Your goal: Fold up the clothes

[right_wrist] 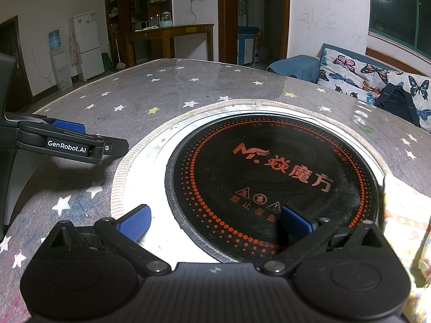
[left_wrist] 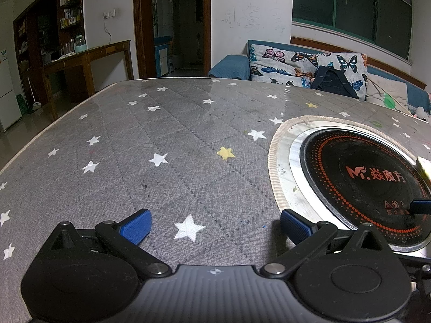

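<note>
A pale yellow patterned garment point(right_wrist: 406, 231) lies at the right edge of the table in the right wrist view; only a corner of it point(left_wrist: 424, 168) shows in the left wrist view. My left gripper point(left_wrist: 215, 227) is open and empty, low over the grey star-print tablecloth point(left_wrist: 161, 140). It also shows from the side in the right wrist view point(right_wrist: 80, 137). My right gripper point(right_wrist: 215, 223) is open and empty over the round black induction cooktop point(right_wrist: 272, 185), left of the garment. One of its fingertips point(left_wrist: 420, 206) shows in the left wrist view.
The cooktop point(left_wrist: 358, 180) is set in the table inside a metal ring point(right_wrist: 150, 188). A blue sofa point(left_wrist: 229, 67) with butterfly cushions point(left_wrist: 301, 64) and a dark bag point(left_wrist: 334, 82) stands behind the table. A wooden desk point(left_wrist: 89, 59) and a fridge point(right_wrist: 87, 45) stand further back.
</note>
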